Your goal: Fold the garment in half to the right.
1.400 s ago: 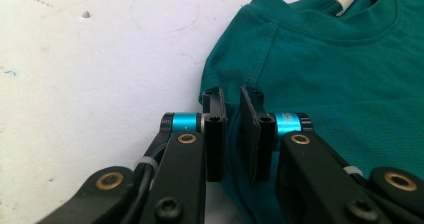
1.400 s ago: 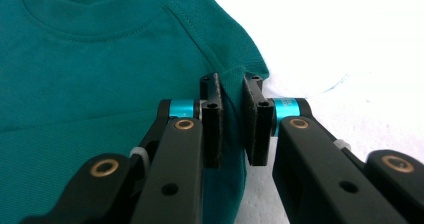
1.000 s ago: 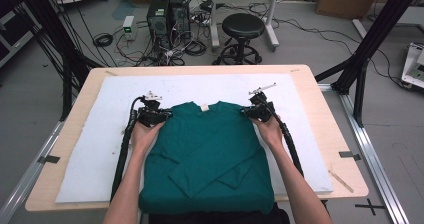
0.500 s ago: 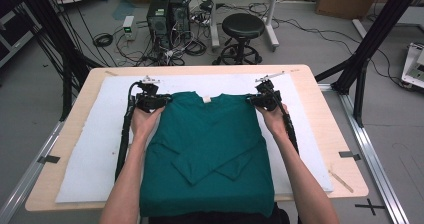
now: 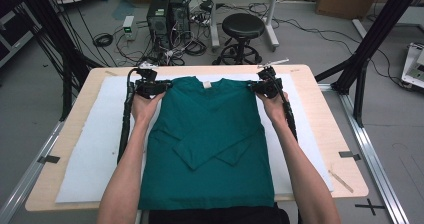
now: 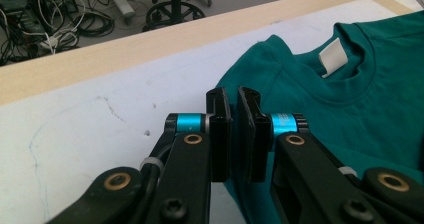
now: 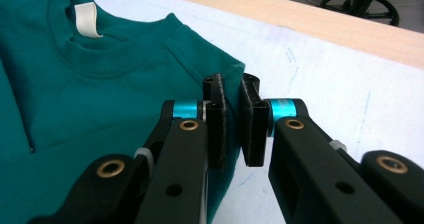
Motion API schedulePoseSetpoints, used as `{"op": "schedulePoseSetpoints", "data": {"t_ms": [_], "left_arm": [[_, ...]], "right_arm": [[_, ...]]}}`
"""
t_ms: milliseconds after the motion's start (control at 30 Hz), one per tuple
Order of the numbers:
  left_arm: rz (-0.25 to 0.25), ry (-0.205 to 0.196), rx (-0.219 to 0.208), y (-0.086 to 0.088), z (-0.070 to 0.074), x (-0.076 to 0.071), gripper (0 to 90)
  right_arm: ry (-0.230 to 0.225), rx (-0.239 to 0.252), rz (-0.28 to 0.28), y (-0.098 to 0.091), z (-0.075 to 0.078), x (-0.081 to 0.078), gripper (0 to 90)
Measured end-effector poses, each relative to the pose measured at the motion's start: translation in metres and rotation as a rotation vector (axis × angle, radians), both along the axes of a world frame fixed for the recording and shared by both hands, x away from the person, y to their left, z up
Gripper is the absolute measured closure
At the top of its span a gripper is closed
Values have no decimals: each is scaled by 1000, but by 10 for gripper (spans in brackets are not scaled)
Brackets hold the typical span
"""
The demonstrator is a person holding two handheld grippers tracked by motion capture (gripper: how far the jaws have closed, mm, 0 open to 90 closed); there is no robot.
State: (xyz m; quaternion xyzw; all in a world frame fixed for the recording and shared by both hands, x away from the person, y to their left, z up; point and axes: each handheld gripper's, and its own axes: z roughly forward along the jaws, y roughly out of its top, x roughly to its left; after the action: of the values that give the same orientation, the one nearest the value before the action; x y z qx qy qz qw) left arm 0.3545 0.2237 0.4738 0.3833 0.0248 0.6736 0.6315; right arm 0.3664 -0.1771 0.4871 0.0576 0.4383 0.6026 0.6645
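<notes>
the left hand-held gripper (image 5: 161, 87) is clamped on the left shoulder edge of the teal long-sleeved shirt (image 5: 210, 139); the right hand-held gripper (image 5: 255, 86) pinches the right shoulder edge. the shirt lies flat, sleeves folded across its front, on the white mat (image 5: 95, 149) covering the tabletop (image 5: 345, 164).

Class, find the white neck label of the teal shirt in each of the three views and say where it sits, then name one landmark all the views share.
High view: white neck label at upper centre, inside the collar, between the two grippers.
Left gripper view: label upper right, above and right of the jaws.
Right gripper view: label upper left, above and left of the jaws.
Shared landmark: the teal shirt's ribbed collar.
</notes>
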Motion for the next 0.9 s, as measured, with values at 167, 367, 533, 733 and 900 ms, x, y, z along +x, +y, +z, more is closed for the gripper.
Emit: {"op": "schedulePoseSetpoints", "data": {"t_ms": [167, 367, 533, 733, 900], "left_arm": [[2, -28, 8, -3, 3, -7, 839], [7, -92, 17, -6, 1, -16, 839], [-42, -141, 19, -3, -4, -25, 838], [-115, -185, 31, 3, -10, -35, 838], [-116, -201, 42, 3, -14, -40, 838]], "right_arm": [[-14, 14, 20, -3, 3, -5, 843], [-44, 12, 48, -6, 3, -14, 843], [-86, 16, 77, -10, 0, -21, 843], [-129, 26, 132, -17, -5, -28, 843], [-150, 28, 134, -18, -7, -32, 843]]}}
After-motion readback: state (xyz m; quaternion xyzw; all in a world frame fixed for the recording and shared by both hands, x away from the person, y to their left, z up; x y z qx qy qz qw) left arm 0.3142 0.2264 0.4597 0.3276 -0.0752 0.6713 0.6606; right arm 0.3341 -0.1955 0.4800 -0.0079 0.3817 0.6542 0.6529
